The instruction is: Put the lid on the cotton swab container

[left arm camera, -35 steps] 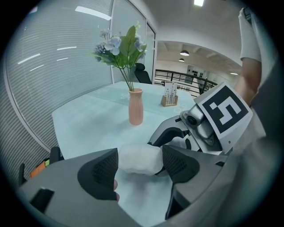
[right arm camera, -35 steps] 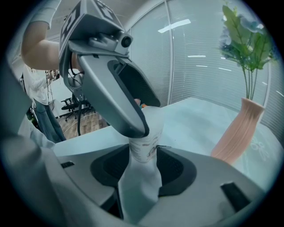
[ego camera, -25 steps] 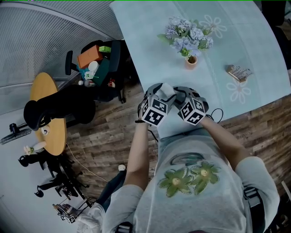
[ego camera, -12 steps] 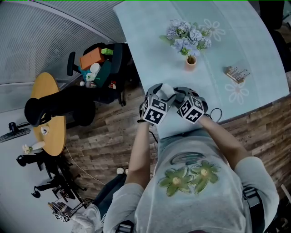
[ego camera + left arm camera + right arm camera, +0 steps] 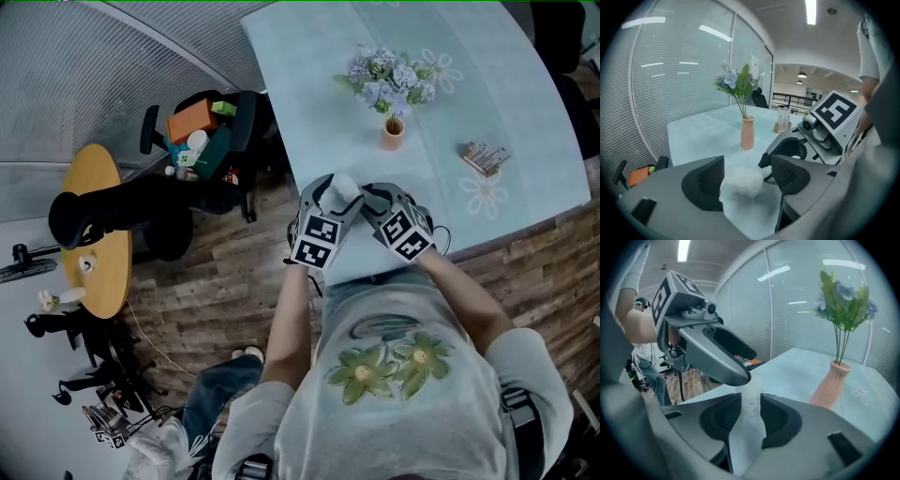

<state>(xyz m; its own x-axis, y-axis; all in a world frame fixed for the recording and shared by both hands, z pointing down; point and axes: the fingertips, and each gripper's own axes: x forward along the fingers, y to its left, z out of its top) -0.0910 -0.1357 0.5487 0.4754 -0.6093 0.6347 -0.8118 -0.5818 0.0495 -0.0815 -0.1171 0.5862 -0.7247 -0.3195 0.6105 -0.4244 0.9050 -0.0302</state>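
**Table** [image 5: 300,94]: pale blue; its near edge lies under both grippers.

**Vase of flowers** [image 5: 393,131]: stands on the table ahead of the two grippers, well apart from them.

**Left gripper** [image 5: 744,176]: jaws spread wide and clamped on the frosted white cotton swab container [image 5: 342,187]. The container fills the gap between the pads and sits at the table's near edge.

**Right gripper** [image 5: 751,416]: just to the right of the left one and angled toward it. Its jaws are closing, with the pads against a narrower white part of the same container. Whether that part is the lid or the body cannot be told. The tip of one left jaw lies over its top.

**Small box** [image 5: 485,157]: rests on the table ahead and to the right of the right gripper, well apart from it.
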